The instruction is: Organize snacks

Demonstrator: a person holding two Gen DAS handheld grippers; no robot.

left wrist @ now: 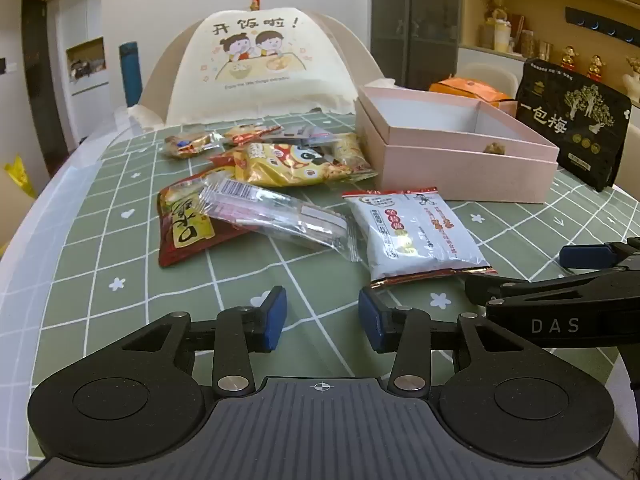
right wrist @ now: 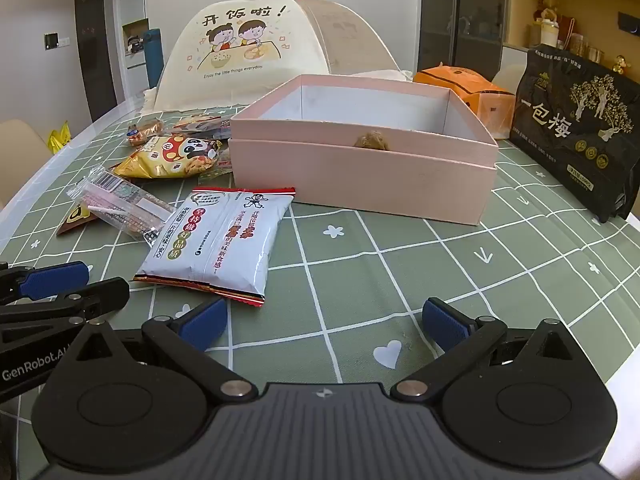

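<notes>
Snack packets lie in a loose pile on the green checked tablecloth: a white packet, a clear wrapped bar, a red pouch, a yellow panda bag and small wrapped sweets. An open pink box holds one small brown snack. My left gripper hovers partly open and empty, just short of the white packet. My right gripper stands wide open and empty over bare cloth, right of that packet.
A tall black bag stands right of the box, with an orange box behind it. A cream food cover fills the far side. The table's white rim curves along the left.
</notes>
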